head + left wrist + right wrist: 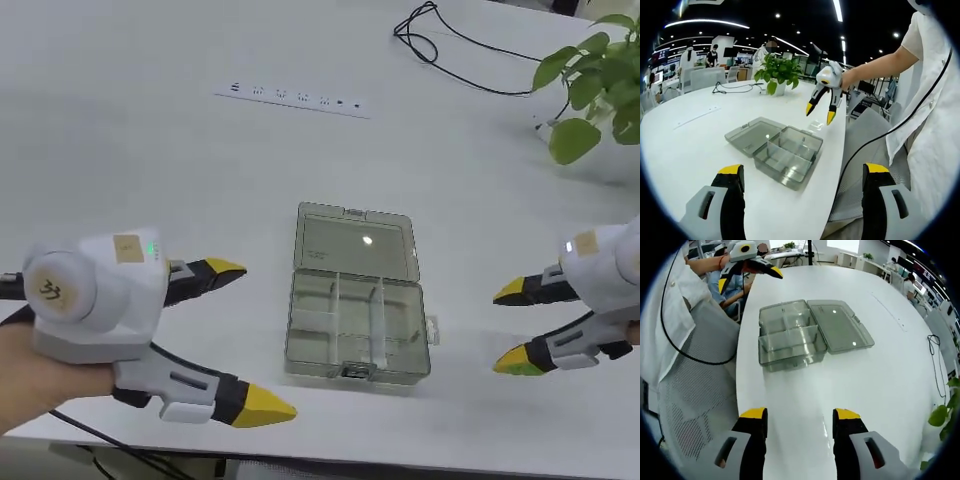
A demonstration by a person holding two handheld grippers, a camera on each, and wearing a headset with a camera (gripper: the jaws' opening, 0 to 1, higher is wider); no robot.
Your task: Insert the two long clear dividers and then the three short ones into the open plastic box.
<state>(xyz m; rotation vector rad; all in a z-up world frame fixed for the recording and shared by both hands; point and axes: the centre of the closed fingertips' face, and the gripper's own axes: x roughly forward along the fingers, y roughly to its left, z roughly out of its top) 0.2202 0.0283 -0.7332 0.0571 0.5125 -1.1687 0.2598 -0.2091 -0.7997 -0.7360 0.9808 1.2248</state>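
Note:
The open plastic box lies on the white table near its front edge, its lid folded flat behind it. Clear dividers stand inside the box, splitting it into compartments. The box also shows in the left gripper view and the right gripper view. My left gripper hovers open to the left of the box, holding nothing. On the other side, my right gripper hangs open, also with nothing between its yellow tips. Each is well apart from the box.
A white power strip lies further back on the table. A black cable loops at the far right, beside a potted green plant. A grey mesh chair stands by the table's front edge.

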